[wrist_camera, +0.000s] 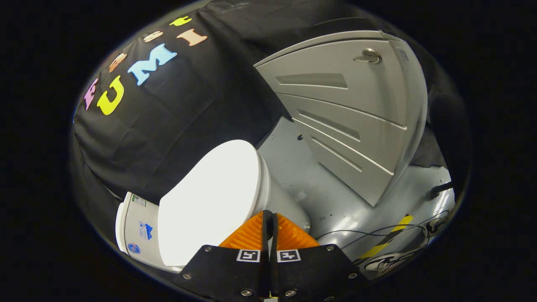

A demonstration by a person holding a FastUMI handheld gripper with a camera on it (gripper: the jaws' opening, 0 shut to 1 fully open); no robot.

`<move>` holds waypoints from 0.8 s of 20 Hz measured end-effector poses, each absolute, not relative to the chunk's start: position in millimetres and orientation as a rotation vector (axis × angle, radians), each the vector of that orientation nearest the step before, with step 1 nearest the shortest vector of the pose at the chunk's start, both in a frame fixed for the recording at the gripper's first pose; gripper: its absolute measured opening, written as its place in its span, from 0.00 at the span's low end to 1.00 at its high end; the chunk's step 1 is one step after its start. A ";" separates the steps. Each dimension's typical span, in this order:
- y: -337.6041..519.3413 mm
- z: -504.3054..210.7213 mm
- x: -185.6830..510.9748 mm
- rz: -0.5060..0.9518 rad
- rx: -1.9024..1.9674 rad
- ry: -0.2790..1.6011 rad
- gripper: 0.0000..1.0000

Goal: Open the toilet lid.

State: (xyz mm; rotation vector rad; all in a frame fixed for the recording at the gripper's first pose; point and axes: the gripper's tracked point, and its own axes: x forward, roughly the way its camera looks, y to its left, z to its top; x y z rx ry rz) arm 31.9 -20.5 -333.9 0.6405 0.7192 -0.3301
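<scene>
A white toilet stands below me with its lid (pixel 209 201) closed flat over the bowl (pixel 289 209). The cistern (pixel 138 230) with small stickers sits at the near left end, against the black cloth wall. My gripper (pixel 269 214) hangs above the right side of the lid, near the bowl's rim. Its two fingers are pressed together with nothing between them, and they hide part of the lid's right edge.
A grey metal cabinet (pixel 348 113) with drawer slots and a lock stands beyond the toilet on the grey floor (pixel 319 197). Thin cables (pixel 377 230) and a yellow-black tape strip (pixel 386 241) lie on the floor to the right, near a shoe (pixel 386 262).
</scene>
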 end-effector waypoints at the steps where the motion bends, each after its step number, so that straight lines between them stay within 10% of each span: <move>1: -19.8 -332.1 32.3 -0.329 0.638 0.718 0.00; 16: -10.1 -272.7 38.5 -0.298 0.423 0.700 0.00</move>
